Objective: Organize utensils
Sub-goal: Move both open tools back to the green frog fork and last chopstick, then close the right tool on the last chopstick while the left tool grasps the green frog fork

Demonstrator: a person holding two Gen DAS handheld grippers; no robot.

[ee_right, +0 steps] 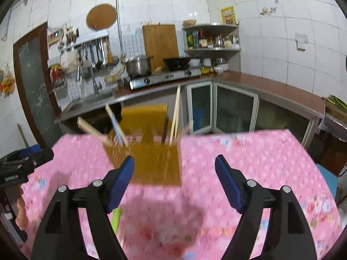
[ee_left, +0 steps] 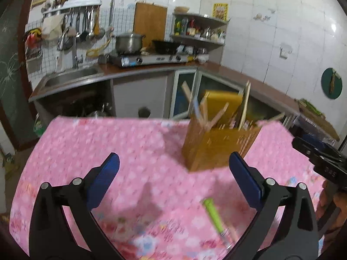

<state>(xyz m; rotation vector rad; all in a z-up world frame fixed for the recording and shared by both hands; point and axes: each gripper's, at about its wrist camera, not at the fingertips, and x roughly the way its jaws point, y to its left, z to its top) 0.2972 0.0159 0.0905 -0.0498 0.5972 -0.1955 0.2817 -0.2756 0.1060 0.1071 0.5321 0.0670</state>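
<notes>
- Holder (ee_left: 219, 145): upright on table (ee_left: 86, 151), chopsticks (ee_left: 245, 104) leaning inside, stored.
- Green utensil (ee_left: 213, 216): lying loose, likely next.
- Left tongs (ee_left: 173, 173), right tongs (ee_right: 174, 173): apart, empty.

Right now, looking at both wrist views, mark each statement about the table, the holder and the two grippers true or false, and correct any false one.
1. The left gripper is shut on a chopstick. False: its jaws are wide apart and hold nothing.
2. The wooden utensil holder stands upright on the pink tablecloth. True.
3. The holder has nothing in it. False: several wooden sticks poke out of its top.
4. A green-handled utensil lies on the cloth, outside the holder. True.
5. The right gripper is open. True.
</notes>
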